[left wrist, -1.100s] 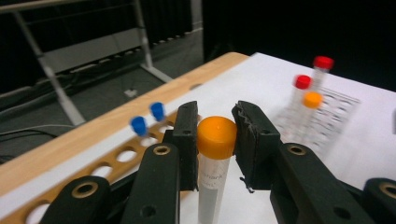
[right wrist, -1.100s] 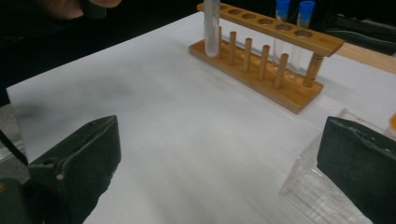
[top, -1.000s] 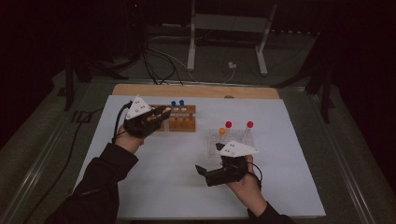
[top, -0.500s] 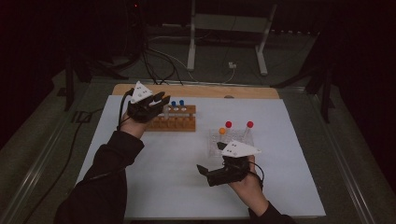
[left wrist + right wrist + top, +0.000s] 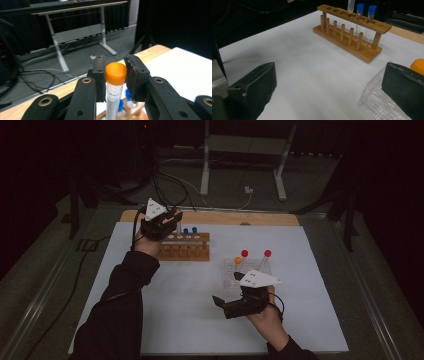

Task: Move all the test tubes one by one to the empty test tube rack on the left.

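Observation:
My left gripper [image 5: 172, 216] [image 5: 115, 65] is shut on an orange-capped tube [image 5: 115, 75], held upright. The tube's lower end [image 5: 351, 5] hangs just above a hole of the wooden rack [image 5: 185, 251] [image 5: 352, 32], beside two blue-capped tubes [image 5: 190, 230] [image 5: 360, 8] that stand in it. Nearer the front my right gripper [image 5: 218, 303] [image 5: 329, 72] hovers low over the white mat, open, with nothing between its pads. A clear plastic rack [image 5: 235, 276] [image 5: 379, 100] stands just beyond its right jaw, with two red-capped tubes [image 5: 244, 253] and an orange-capped one [image 5: 238, 260] in it.
A white mat [image 5: 190, 320] covers the table, with a strip of bare wood [image 5: 260, 218] along its far edge. Beyond the table are floor cables [image 5: 170, 180] and a metal stand [image 5: 240, 150]. Dark railings flank both sides.
My left gripper has carried the tube from the rack's left end toward the far side, over the rack's holes. The right gripper has stayed where it was.

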Demonstrator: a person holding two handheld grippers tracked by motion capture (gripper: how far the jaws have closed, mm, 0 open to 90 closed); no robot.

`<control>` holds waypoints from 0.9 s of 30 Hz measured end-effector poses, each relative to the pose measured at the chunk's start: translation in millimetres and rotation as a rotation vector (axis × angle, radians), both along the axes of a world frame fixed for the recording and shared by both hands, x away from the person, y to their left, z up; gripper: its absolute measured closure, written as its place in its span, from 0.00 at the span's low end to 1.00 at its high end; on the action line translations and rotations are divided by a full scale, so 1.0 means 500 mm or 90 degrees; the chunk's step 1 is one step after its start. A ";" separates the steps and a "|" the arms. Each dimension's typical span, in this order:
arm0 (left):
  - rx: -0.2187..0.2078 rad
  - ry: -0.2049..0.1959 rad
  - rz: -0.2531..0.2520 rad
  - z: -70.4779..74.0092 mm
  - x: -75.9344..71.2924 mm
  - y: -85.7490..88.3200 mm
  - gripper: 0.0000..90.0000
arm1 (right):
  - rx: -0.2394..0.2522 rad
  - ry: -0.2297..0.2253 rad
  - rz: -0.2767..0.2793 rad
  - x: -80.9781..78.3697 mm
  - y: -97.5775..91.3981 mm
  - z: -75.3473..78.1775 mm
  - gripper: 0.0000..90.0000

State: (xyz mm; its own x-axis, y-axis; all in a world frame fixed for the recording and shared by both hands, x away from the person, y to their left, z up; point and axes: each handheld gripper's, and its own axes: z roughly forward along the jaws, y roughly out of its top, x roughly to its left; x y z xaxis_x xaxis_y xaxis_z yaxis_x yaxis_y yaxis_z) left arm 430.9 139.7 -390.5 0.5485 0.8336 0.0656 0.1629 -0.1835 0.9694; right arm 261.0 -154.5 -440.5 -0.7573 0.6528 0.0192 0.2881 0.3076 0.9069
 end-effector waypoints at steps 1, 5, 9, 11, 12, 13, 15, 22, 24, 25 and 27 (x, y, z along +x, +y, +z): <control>0.009 -0.002 0.010 -0.004 0.003 -0.001 0.80 | 0.000 0.000 0.000 0.000 0.000 0.000 0.00; 0.010 0.012 0.022 -0.022 0.019 -0.003 0.80 | 0.001 0.002 0.002 -0.001 -0.001 0.001 0.00; -0.001 0.034 0.028 -0.045 0.032 -0.002 0.80 | 0.002 0.000 0.002 -0.001 -0.001 0.002 0.00; 0.002 0.046 0.034 -0.058 0.036 -0.003 0.80 | 0.002 -0.001 0.003 -0.001 -0.002 0.002 0.00; 0.007 0.050 0.038 -0.064 0.037 -0.004 0.80 | 0.002 -0.001 0.002 -0.001 -0.002 0.002 0.00; 0.004 0.058 0.039 -0.069 0.038 -0.005 0.80 | 0.002 -0.001 0.001 -0.001 -0.003 0.003 0.00; 0.005 0.066 0.042 -0.079 0.039 -0.006 0.80 | 0.001 -0.002 0.002 -0.001 -0.003 0.003 0.00; 0.005 0.081 0.041 -0.106 0.039 -0.010 0.80 | 0.002 -0.003 0.001 -0.001 -0.003 0.003 0.00; 0.006 0.088 0.041 -0.112 0.039 -0.009 0.80 | 0.003 -0.002 0.001 -0.001 -0.003 0.003 0.00; 0.012 0.089 0.043 -0.115 0.039 -0.010 0.80 | 0.002 -0.001 0.000 -0.001 -0.003 0.003 0.00; 0.023 0.093 0.043 -0.121 0.038 -0.013 0.80 | 0.002 -0.003 0.001 -0.002 -0.002 0.004 0.00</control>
